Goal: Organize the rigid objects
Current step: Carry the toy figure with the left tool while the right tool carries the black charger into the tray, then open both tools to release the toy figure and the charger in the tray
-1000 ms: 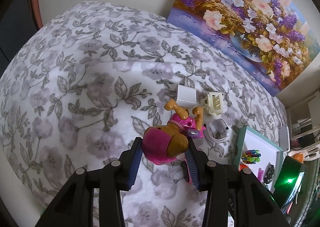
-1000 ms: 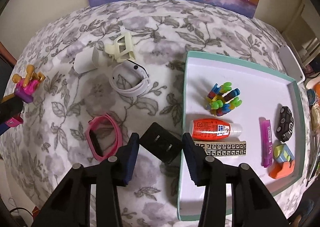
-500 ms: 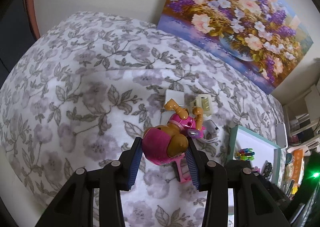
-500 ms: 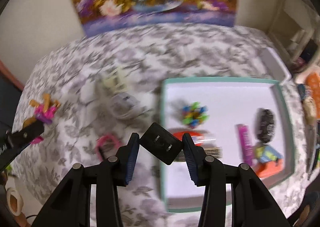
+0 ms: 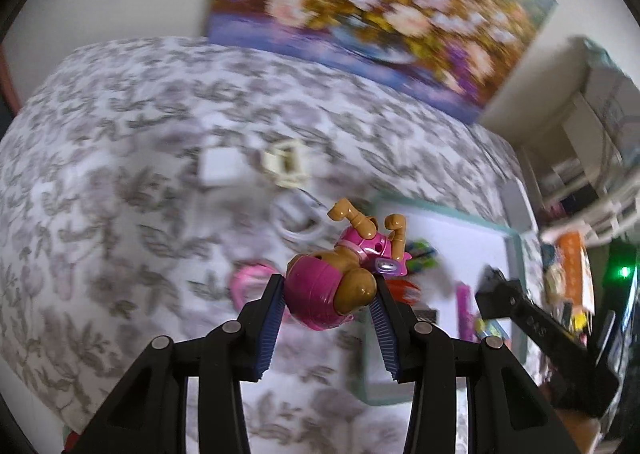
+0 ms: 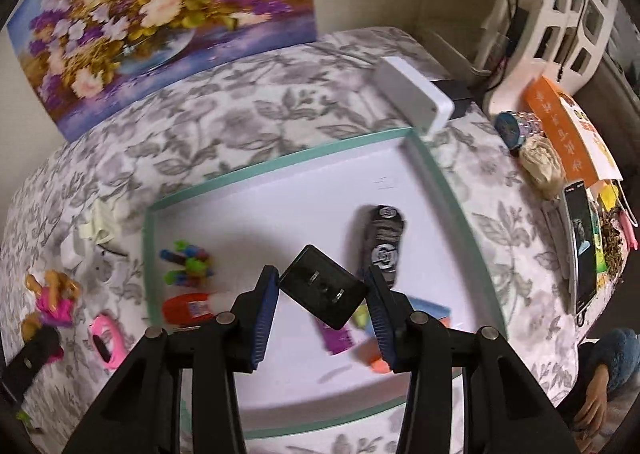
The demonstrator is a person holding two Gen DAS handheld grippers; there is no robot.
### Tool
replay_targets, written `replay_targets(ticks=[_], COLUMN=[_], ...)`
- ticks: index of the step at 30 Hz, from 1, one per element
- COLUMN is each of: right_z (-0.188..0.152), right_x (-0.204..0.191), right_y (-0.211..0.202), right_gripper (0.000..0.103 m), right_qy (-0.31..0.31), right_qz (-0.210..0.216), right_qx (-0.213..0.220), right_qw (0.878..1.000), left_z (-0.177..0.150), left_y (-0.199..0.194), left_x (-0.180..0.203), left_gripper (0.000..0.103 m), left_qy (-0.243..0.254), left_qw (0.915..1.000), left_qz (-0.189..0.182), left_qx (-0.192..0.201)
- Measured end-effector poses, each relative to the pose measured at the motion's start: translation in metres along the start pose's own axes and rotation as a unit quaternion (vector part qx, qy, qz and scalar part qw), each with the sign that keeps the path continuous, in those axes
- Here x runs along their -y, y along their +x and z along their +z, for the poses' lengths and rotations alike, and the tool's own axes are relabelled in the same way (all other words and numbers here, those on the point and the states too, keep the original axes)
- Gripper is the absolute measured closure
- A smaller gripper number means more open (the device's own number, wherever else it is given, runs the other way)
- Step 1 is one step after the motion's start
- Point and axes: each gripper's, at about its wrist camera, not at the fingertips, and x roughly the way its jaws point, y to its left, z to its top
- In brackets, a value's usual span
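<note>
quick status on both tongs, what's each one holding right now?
Left tongs: shut on the pink toy pup figure.
Right tongs: shut on the black plug adapter, above the tray.

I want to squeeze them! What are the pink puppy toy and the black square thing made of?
The puppy toy looks like hard, glossy moulded plastic: light glints off its smooth pink shell. The black square thing seems to be matte hard plastic with two metal prongs, probably a plug adapter. Neither looks squishy.

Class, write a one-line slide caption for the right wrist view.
Right tool carries a black plug adapter above the teal-rimmed tray of small items.
</note>
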Motion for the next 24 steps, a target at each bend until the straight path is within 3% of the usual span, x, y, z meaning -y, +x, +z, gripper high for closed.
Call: replay_targets(ticks=[9, 24], right_z=[0.001, -0.004], right_x=[0.013, 0.004], right_y=[0.006, 0.016], right_gripper=[0.057, 0.057], right_qy=[0.009, -0.007], right_qz=[0.021, 0.033], right_qx=[-0.005, -0.027], right_qw=[1.0, 0.999], left_z=[-0.029, -0.063], left_y=[0.033, 0.073], left_x=[0.069, 0.106], left_gripper=[0.058, 0.055], left_qy=[0.081, 0.154], left_qw=[0.9956, 0.9818], left_qz=[0.007, 0.044], left_qx=[-0.047, -0.101])
